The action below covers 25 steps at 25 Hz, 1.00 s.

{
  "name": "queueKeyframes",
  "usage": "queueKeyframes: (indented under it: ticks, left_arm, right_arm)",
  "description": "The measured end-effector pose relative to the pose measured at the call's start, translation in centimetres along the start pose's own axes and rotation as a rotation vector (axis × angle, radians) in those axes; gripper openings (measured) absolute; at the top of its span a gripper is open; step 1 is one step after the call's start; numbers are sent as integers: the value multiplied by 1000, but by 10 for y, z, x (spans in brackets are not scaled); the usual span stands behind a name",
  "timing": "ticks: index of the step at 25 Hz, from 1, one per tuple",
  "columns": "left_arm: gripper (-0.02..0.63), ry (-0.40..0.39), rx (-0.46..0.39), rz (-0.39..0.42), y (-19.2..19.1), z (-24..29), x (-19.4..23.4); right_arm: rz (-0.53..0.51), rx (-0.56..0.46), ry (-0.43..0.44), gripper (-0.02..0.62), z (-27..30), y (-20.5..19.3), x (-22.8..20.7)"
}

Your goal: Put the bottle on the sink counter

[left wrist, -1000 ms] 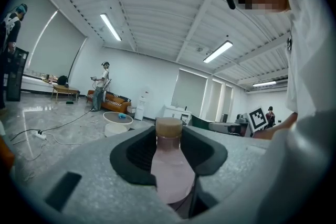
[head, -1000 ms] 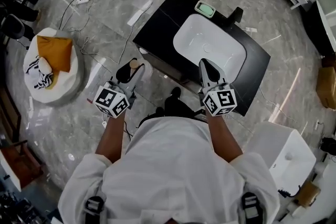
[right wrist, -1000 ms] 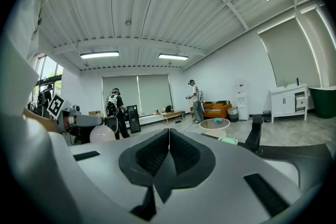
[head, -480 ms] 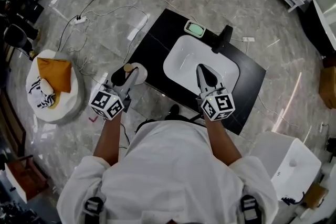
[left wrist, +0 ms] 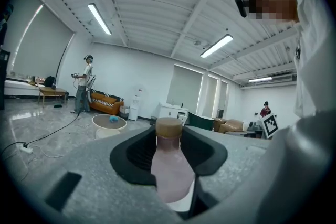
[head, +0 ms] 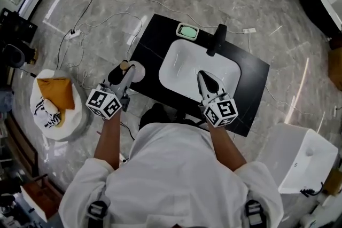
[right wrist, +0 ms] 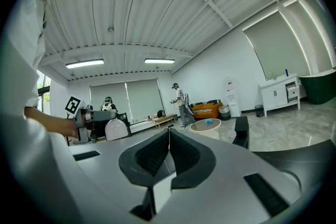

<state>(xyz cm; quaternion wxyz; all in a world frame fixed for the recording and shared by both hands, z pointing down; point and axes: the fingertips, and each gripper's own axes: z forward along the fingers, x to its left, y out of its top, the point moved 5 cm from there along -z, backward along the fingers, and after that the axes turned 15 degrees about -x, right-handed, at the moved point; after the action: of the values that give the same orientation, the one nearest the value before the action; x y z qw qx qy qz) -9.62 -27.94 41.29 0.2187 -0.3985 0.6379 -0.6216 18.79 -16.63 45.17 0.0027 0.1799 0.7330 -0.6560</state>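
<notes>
What changed: over the last second we've shuffled in closer. The black tabletop (head: 152,40) and its white basin (head: 184,64) now sit right ahead of both claws instead of further up and to the right.
Left claw (head: 125,72): spread wide but pinching the bottle (left wrist: 169,165). It's the same hold as a second ago, with the pads snug on both sides of it in the left gripper view.
Bottle: pinkish, with a tan cap pointing away along the jaws. From the head view the cap hangs just off the tabletop's near left corner, and it looks like floor is under it, not black yet.
Right claw (right wrist: 169,131): pressed together with nothing in it, hovering over the basin same as before.
Also on the tabletop: a black faucet (head: 216,40) behind the basin and a green soap dish (head: 188,31) by the back edge.
What it means: we reckon the carrying part is nearly done. The bottle is still up in the air though, so the actual job isn't finished.
Next move, our guess: bring the left claw a bit right and forward over the strip left of the basin, get the base down, then let go.
Watch out: the bottle seems to lie along the jaws rather than stand up. It probably needs tipping up first, or it could roll toward the basin.
</notes>
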Motion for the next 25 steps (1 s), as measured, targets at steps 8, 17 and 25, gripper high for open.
queueKeyframes:
  ticks: [8,17,25]
  left_arm:
    - [150,-97,46,-25,-17,51,55]
    - [150,-264,106,-9,-38,117,117]
    - [150,-334,143,-18,-79,167,158]
  right_arm:
    - [-30,21,-140,15,12,-6,-15]
    - [-131,41,-276,15,61,-11,-16]
    - [-155,64,-382,15,96,-30,-15]
